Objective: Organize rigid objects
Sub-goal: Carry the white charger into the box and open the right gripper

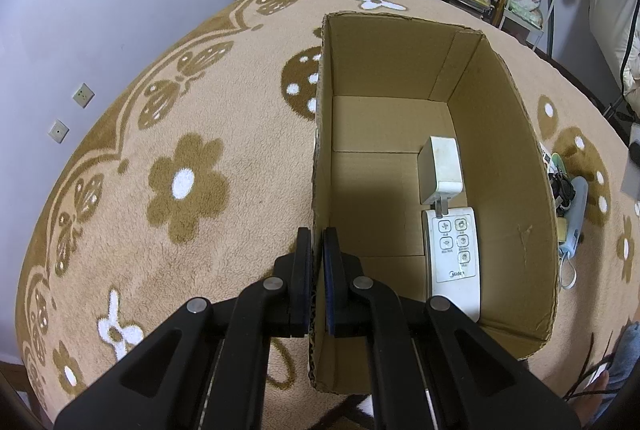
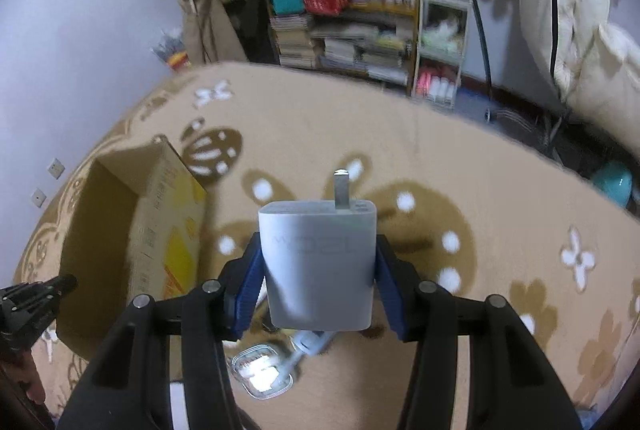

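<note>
Right gripper (image 2: 320, 282) is closed on a pale grey plastic plug-in charger (image 2: 320, 266); left gripper (image 1: 318, 282) is clamped onto the open brown cardboard box's (image 1: 516, 134) wall, seemingly to steady it for loading.

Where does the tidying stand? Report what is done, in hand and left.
Done: a white charger and a remote lie in the cardboard box.
In hand: the right tongs grip a grey plug adapter; the left tongs clamp the box wall.
Left: a clear case and other small items on the blanket.
</note>
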`<state>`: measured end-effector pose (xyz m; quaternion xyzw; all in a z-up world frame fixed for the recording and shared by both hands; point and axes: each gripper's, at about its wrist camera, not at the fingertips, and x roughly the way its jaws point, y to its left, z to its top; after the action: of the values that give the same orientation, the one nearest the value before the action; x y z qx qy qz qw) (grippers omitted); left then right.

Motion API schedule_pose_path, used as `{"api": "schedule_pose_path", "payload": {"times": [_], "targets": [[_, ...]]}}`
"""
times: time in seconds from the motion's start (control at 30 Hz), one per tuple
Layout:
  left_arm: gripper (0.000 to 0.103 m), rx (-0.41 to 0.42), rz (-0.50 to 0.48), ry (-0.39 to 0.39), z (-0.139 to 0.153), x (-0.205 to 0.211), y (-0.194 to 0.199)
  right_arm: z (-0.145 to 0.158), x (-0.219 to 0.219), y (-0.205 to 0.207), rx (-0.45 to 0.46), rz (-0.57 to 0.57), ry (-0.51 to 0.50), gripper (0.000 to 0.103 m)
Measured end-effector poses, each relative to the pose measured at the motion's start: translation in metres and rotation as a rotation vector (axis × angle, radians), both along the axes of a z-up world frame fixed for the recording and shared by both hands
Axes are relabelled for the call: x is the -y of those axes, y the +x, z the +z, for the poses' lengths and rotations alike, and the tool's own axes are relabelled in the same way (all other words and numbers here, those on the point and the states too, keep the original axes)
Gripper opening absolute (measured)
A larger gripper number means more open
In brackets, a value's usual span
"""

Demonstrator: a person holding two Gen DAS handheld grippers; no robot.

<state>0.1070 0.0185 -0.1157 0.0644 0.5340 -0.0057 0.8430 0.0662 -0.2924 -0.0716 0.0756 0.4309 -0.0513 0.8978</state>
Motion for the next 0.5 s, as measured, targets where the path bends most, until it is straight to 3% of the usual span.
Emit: {"api": "schedule_pose_path", "payload": {"times": [0.23,0.5], "targets": [[0.005,-0.001,0.0,-0.001,0.0,0.0,0.0,0.026,-0.046,0.0,0.1,0.089,0.017,0.056],[0.005,0.0,0.001,-0.002,0.0,0.0,0.0,0.022,-0.097,0.005,0.12,0.243,0.138,0.056]]}}
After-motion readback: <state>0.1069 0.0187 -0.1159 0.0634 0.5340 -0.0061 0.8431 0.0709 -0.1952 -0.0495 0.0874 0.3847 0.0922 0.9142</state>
